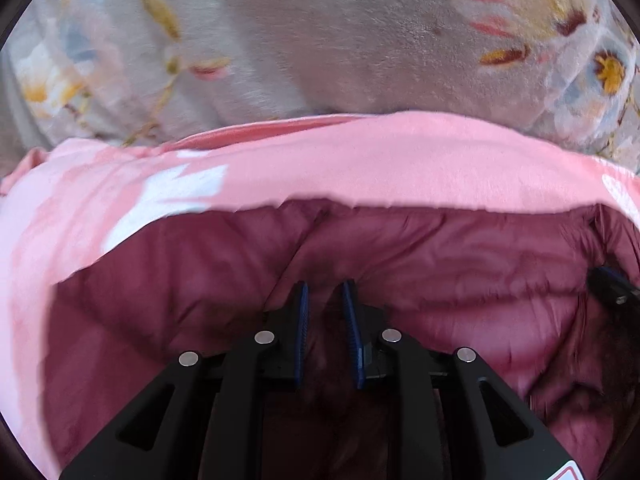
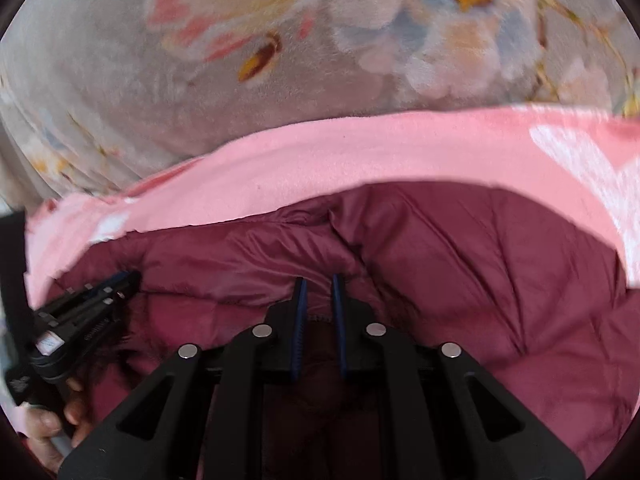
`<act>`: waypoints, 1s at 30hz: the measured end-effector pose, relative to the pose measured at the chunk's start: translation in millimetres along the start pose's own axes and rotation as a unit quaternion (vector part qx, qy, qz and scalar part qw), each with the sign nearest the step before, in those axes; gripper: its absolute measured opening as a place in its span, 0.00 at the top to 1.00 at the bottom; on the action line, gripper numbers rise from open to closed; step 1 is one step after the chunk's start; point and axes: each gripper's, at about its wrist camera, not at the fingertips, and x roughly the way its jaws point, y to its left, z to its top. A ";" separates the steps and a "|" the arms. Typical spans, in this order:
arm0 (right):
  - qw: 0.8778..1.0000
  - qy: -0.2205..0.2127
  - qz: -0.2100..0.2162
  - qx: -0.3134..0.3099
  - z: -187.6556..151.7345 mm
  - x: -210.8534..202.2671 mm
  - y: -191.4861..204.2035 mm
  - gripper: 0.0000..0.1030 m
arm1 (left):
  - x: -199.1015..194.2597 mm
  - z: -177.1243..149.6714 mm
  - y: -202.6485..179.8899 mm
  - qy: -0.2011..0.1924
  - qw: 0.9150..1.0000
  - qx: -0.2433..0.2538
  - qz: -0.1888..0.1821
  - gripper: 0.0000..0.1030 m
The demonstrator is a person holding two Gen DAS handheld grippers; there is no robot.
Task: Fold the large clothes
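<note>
A maroon quilted puffer jacket (image 1: 460, 272) (image 2: 460, 248) lies on a pink fleece garment with white heart prints (image 1: 360, 160) (image 2: 360, 152). My left gripper (image 1: 326, 286) is shut on a bunched fold of the jacket's near edge, dark fabric filling the narrow gap between its blue pads (image 1: 304, 312). My right gripper (image 2: 319, 278) pinches the same edge, with a strip of zipper showing between its pads (image 2: 339, 312). Each gripper shows in the other's view: the right gripper (image 1: 608, 286) at the far right, the left gripper (image 2: 130, 278) at the lower left, with a hand (image 2: 52, 424) on its handle.
A grey plush blanket with a floral print (image 1: 320, 40) (image 2: 120, 80) covers the surface beyond the pink fleece and fills the upper half of both views. The pink fleece sticks out past the jacket on the far side and on both flanks.
</note>
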 end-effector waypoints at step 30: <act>0.984 -0.010 0.035 0.177 -301.8 -308.6 -136.4 0.46 | -236.4 -306.6 188.7 0.084 0.962 -0.222 -0.135 0.78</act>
